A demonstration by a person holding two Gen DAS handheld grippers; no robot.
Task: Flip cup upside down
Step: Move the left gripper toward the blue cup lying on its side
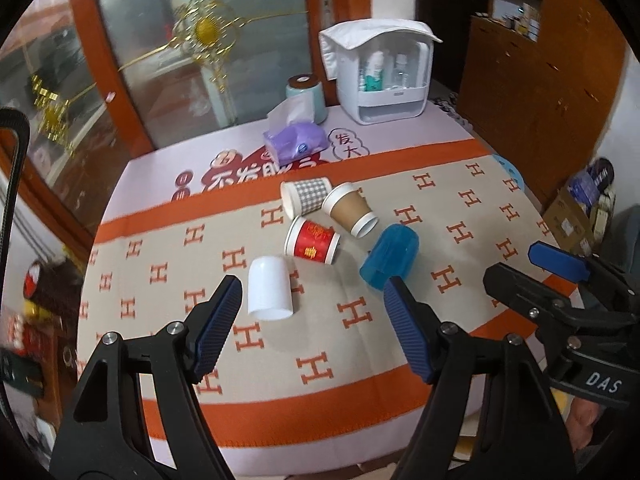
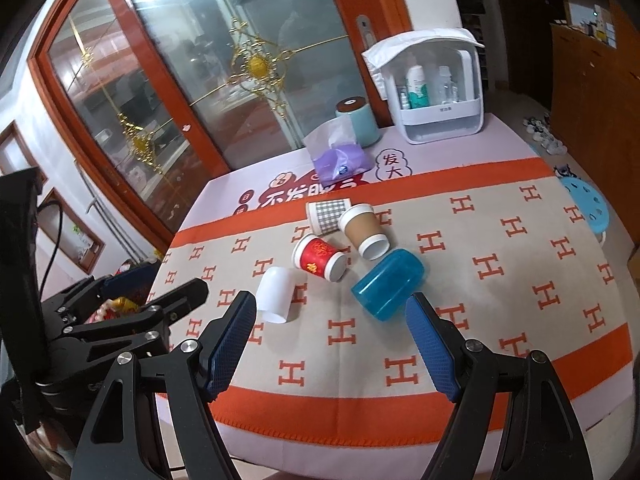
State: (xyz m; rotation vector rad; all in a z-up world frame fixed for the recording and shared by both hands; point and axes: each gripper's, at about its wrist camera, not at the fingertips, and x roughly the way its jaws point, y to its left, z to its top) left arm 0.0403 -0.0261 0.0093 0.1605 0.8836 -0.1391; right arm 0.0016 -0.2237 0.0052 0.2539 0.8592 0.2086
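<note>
- 5 cups are lying on their sides on the orange-bordered H-patterned blanket (image 1: pixel 460 208): a white plastic cup (image 1: pixel 269 288), a translucent blue cup (image 1: pixel 390 258), a red paper cup (image 1: pixel 313 241), a brown sleeved coffee cup (image 1: pixel 349 209) and a grey checked paper cup (image 1: pixel 306 197).
- The task sentence is not saying which cup is meant; the white one and the blue one are lying nearest the tongs, so 1 of these is probably the target.
- The left gripper (image 1: pixel 314 306) is hovering above the blanket with its blue-padded jaws spread wide and nothing between them; the white cup is showing just beside its left pad.
- The right gripper (image 2: pixel 332 320) is likewise standing wide apart and carrying nothing, with the blue cup's mouth (image 2: pixel 370 304) just beside its right pad.
- Judging by this, the work is sitting at the approach step: no cup is being gripped yet.
- The next move is calling for lowering 1 pair of jaws across a cup's side wall, closing gently so the thin wall is not buckling, then lifting and turning it so the mouth is facing down on the blanket.
- At the far edge a purple tissue pack (image 1: pixel 294 142) and a white cosmetics organiser (image 1: pixel 386 76) are standing well apart from the cups.
</note>
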